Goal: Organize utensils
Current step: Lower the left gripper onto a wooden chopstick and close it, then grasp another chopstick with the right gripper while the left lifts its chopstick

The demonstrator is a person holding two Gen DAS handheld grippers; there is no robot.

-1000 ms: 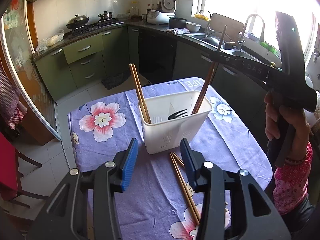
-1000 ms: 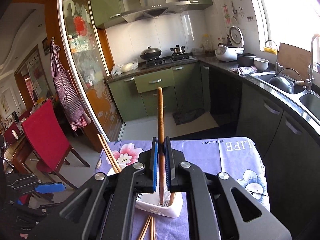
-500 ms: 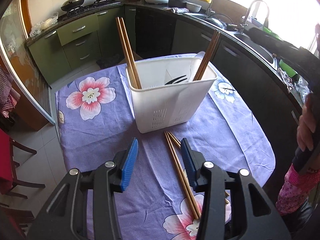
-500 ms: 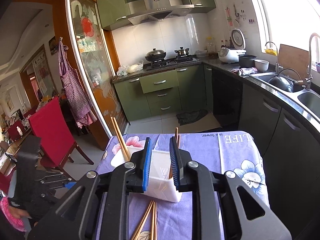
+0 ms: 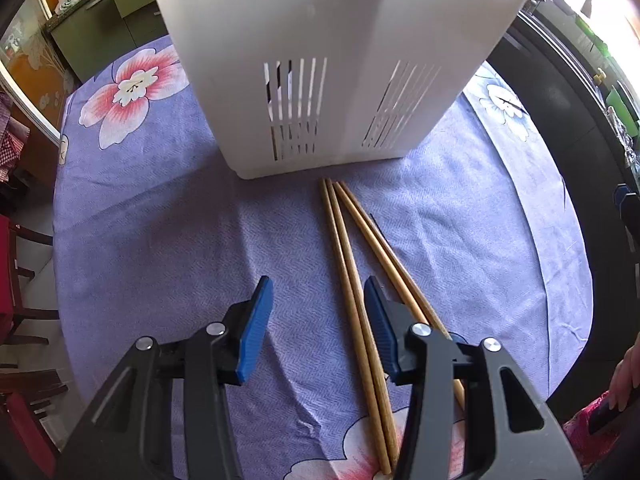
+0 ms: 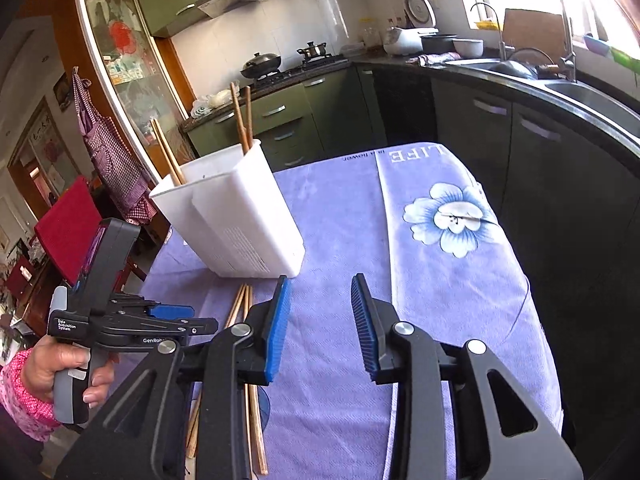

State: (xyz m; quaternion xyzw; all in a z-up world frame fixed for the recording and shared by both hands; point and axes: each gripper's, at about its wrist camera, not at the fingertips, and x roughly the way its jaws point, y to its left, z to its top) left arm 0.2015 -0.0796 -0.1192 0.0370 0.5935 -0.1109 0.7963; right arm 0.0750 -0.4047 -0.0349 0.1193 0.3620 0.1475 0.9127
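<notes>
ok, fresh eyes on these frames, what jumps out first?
The white utensil caddy fills the top of the left wrist view, standing on the purple flowered tablecloth with chopsticks poking out of it. Loose wooden chopsticks lie on the cloth just in front of it. The left hand-held gripper hangs open over them; the right hand-held gripper is open and empty.
</notes>
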